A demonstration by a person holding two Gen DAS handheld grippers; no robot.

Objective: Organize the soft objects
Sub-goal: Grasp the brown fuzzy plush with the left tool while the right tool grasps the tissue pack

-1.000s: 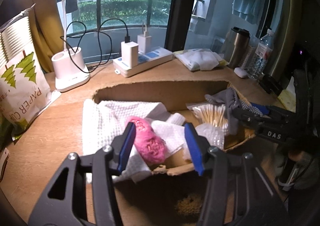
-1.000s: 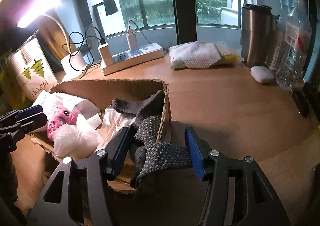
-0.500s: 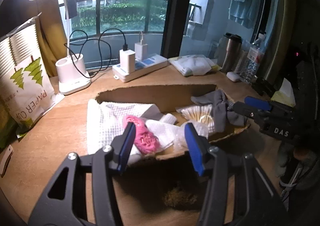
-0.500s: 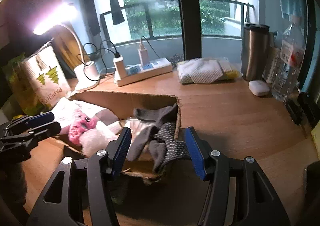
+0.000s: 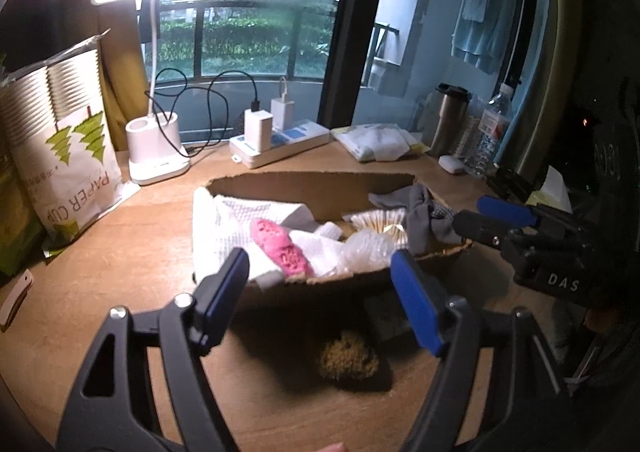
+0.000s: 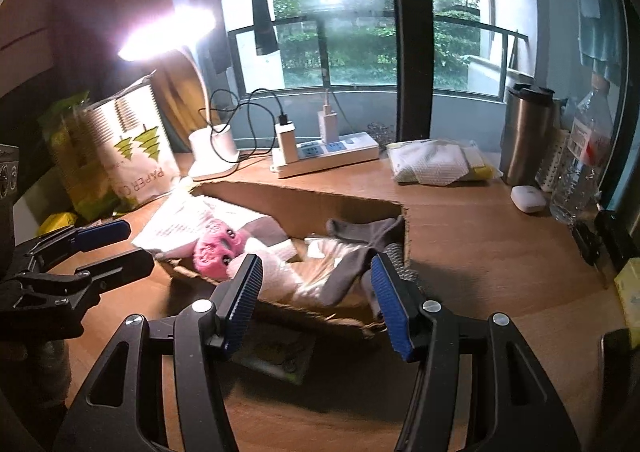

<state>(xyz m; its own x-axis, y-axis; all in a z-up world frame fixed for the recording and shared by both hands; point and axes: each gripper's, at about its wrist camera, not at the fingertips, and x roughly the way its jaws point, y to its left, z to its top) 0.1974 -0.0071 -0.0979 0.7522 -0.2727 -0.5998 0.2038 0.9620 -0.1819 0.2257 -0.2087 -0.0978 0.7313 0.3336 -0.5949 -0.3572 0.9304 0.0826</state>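
Observation:
A shallow cardboard box [image 5: 316,182] on the wooden desk holds a white waffle towel [image 5: 224,228], a pink plush toy [image 5: 280,246], bubble wrap [image 5: 366,250], a pack of cotton swabs [image 5: 378,220] and grey dotted socks [image 5: 420,212]. The box [image 6: 304,204], the plush [image 6: 216,248] and the socks [image 6: 360,248] also show in the right wrist view. My left gripper [image 5: 320,292] is open and empty, above and in front of the box. My right gripper [image 6: 316,300] is open and empty, just short of the box's near edge.
A lit desk lamp [image 5: 156,148], a power strip with chargers [image 5: 280,140], a paper-cup bag [image 5: 72,172], a wrapped cloth pack [image 6: 440,164], a steel tumbler [image 6: 524,132] and a water bottle [image 6: 580,168] line the back. A brown scrubby pad [image 5: 348,358] lies in front of the box.
Both grippers have pulled back and up from the box. The socks that lay between the right fingers now hang over the box edge, farther away.

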